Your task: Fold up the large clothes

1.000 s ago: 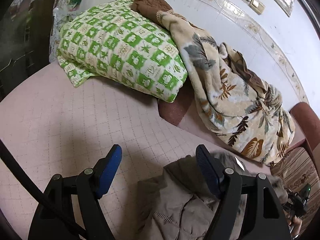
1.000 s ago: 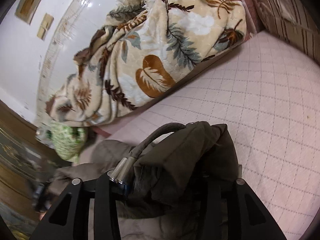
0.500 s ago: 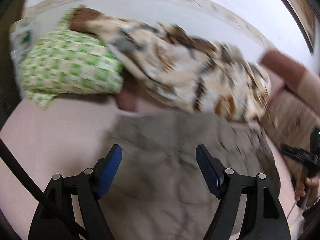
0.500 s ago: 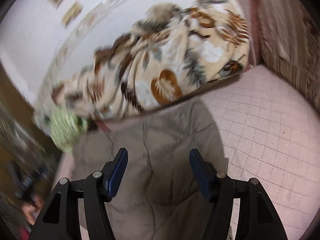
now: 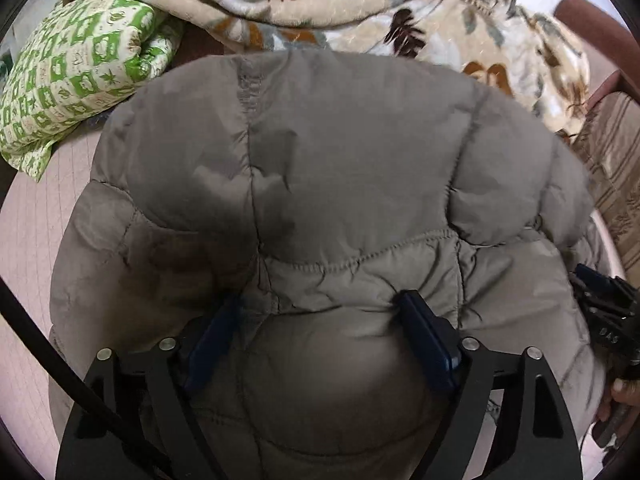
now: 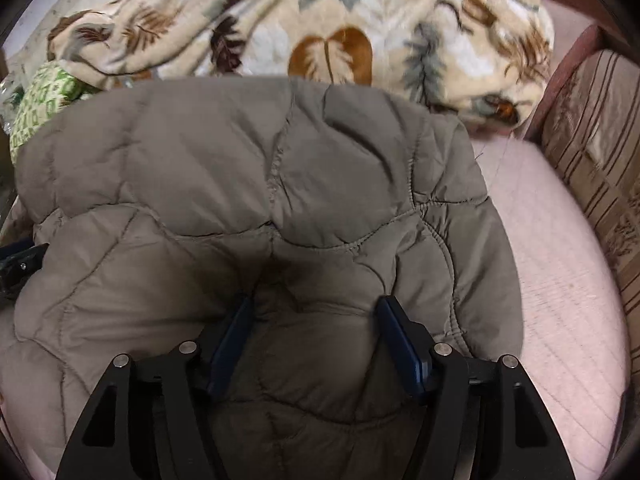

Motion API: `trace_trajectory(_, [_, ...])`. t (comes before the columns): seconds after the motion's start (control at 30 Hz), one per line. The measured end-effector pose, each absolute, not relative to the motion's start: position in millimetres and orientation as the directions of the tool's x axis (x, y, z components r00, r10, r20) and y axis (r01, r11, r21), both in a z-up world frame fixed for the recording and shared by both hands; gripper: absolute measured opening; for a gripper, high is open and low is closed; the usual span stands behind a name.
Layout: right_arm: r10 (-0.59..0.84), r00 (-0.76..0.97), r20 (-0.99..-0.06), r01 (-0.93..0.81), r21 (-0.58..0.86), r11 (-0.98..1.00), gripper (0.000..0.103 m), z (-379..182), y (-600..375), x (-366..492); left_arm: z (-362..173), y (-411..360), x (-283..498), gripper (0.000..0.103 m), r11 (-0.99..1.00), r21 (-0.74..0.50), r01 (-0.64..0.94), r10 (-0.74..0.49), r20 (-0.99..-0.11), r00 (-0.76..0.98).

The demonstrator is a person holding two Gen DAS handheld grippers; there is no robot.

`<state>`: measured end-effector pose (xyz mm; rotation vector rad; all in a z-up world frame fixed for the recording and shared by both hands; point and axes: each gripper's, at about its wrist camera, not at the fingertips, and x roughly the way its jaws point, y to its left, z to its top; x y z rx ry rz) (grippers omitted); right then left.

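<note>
A large grey-brown quilted puffer jacket [image 5: 320, 168] lies spread on the pink bed sheet and fills both views; it also shows in the right wrist view [image 6: 248, 184]. My left gripper [image 5: 320, 312] is open, its blue fingers pressed down onto the puffy fabric with a bulge of jacket between them. My right gripper [image 6: 316, 312] is open too, fingers resting on the jacket near its right side. The right gripper's body [image 5: 608, 312] shows at the jacket's right edge in the left wrist view.
A leaf-patterned beige blanket [image 5: 360, 4] is heaped behind the jacket, also in the right wrist view [image 6: 320, 32]. A green checked pillow [image 5: 76, 76] lies at back left. A striped cushion [image 6: 600, 152] stands at right. Pink sheet [image 6: 560, 280] shows right of the jacket.
The right gripper let go of the bunched jacket. The jacket now lies spread flat, and both grippers have come down close onto it, fingers pressing into the fabric.
</note>
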<state>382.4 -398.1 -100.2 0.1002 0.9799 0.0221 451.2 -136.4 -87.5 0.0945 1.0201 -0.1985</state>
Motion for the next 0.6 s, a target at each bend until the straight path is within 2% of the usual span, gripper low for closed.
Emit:
trace_trajectory(0.1, [0.078,0.535,-0.841,0.041,0.118,0.992,0.07,-102.2,-402.3,390.9,-84.2,-136.0,452.8,0.086,0.982,-0.032,0.186,-0.123,-0.858,0.499])
trace_trajectory(0.13, [0.081,0.536,-0.841,0.044,0.123,0.991,0.07,-99.2,-404.0,390.0,-78.3,-132.2,445.8,0.083,0.981,-0.049,0.186,-0.14,-0.847,0.512])
trace_trajectory(0.27, [0.123,0.616,-0.778,0.053,0.196,0.979,0.069,-65.2,-409.7,350.2,-45.9,-103.6,394.6,0.081,0.971,-0.092,0.22,-0.208,-0.78,0.591])
trace_trajectory(0.4, [0.105,0.711,-0.695,0.061,0.209,0.976,0.069,-26.8,-406.6,281.1,-21.2,-62.5,343.2,0.081,0.979,-0.068,0.19,-0.178,-0.732,0.658])
trace_trajectory(0.47, [0.109,0.732,-0.672,0.087,0.25,0.964,0.069,-22.2,-408.9,256.1,-15.7,-34.9,315.3,0.081,0.989,-0.065,0.137,-0.142,-0.702,0.697])
trace_trajectory(0.6, [0.082,0.745,-0.662,0.129,0.264,0.956,0.069,-27.4,-404.5,229.1,-30.6,-8.3,298.4,0.081,0.996,-0.052,0.078,-0.092,-0.705,0.704])
